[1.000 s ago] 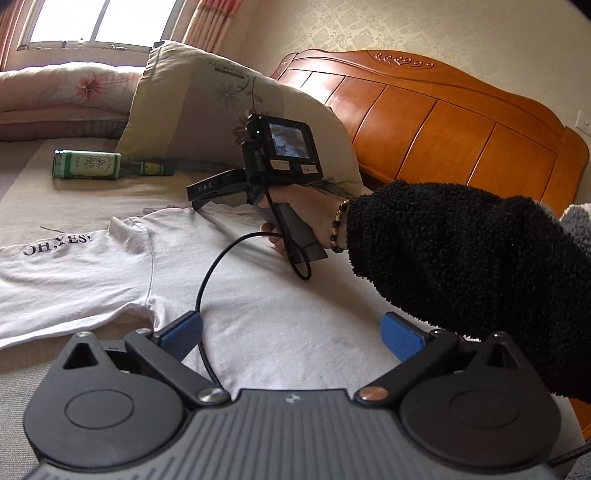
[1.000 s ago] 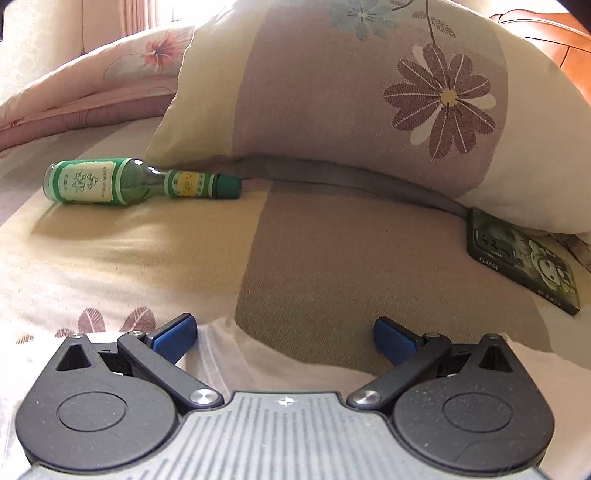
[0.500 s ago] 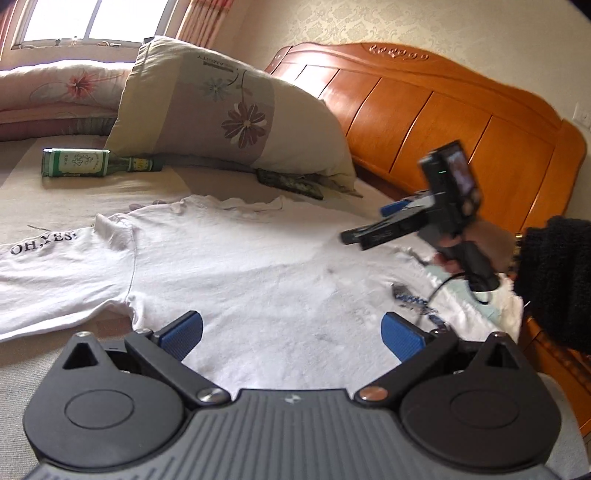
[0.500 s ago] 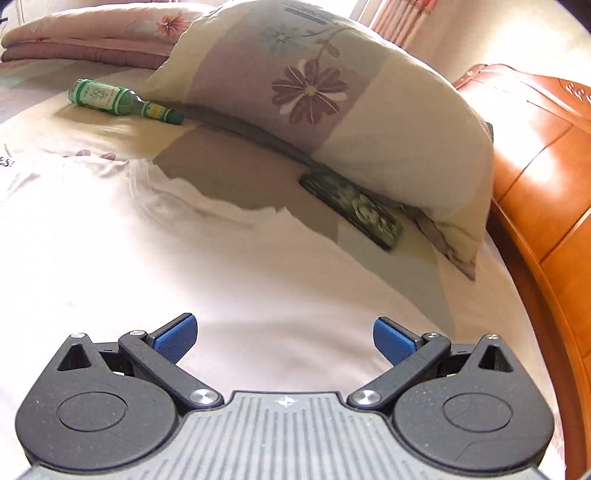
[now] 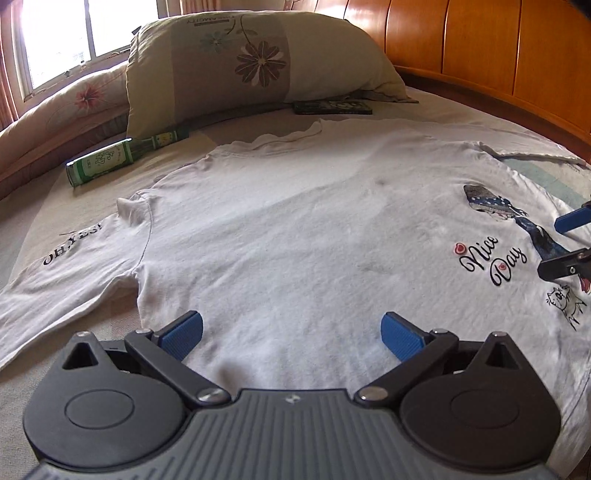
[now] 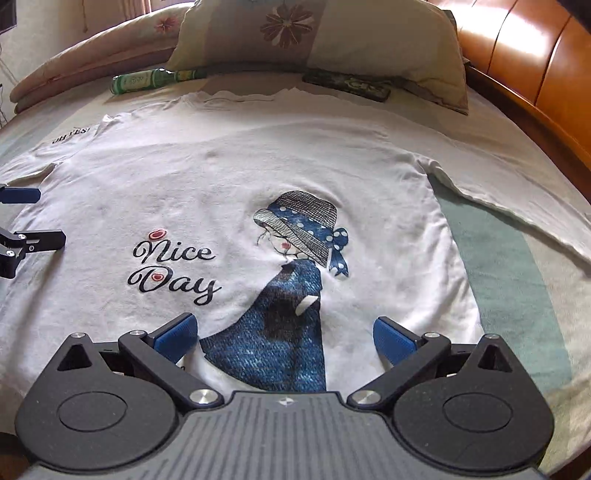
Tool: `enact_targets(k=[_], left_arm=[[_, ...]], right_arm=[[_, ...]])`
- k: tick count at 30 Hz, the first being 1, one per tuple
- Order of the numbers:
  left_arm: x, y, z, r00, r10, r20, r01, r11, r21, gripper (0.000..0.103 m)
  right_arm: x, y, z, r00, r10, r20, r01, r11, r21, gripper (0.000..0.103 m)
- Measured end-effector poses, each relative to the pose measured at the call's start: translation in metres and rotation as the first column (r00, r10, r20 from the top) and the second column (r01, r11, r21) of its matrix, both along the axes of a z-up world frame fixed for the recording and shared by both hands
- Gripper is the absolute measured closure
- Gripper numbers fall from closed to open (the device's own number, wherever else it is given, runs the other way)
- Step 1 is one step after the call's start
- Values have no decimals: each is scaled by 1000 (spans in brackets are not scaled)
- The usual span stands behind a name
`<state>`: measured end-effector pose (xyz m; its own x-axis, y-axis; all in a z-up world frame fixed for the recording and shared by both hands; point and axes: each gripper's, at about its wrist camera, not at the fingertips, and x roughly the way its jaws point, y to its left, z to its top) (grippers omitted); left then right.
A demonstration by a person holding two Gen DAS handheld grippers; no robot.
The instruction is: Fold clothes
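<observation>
Left claw: the left gripper (image 5: 291, 334) hung with its blue pads spread wide and nothing between them, over the near edge of the shirt.
Right claw: the right gripper (image 6: 282, 338) was likewise wide apart and empty, above the printed skirt.
Surface: a bed sheet (image 6: 517, 266) with a pale green band to the right claw's right; beyond it a wooden headboard (image 5: 480, 48) and a bright window (image 5: 55, 33).
Writing: "Nice Day" (image 6: 171, 269) left of the right claw; "OH,YES!" (image 5: 72, 245) on the sleeve; the green bottle (image 5: 110, 162) label was unreadable.
Shirt: a white long-sleeved shirt (image 5: 295, 221) lay flat, face up, sleeves spread, under both claws.
Beyond: a floral pillow (image 5: 251, 62) and a dark flat case (image 6: 347, 86).
</observation>
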<state>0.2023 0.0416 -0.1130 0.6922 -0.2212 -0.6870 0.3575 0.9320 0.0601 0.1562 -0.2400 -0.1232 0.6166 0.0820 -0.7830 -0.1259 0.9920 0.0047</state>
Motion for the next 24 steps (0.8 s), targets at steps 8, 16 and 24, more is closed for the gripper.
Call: enact_targets(k=[8, 16, 24], left_arm=[[-2, -8, -4, 1000, -8, -7, 8, 1000, 13, 1], [-6, -10, -4, 1000, -8, 2, 8, 1000, 19, 1], [-11, -10, -2, 1000, -12, 16, 11, 1000, 27, 1]], right_arm=[[-42, -12, 13, 987, -158, 9, 158, 986, -47, 0], [-30, 52, 30, 995, -23, 98, 22, 1000, 12, 0], [-65, 56, -1, 1000, -16, -8, 16, 1000, -3, 0]])
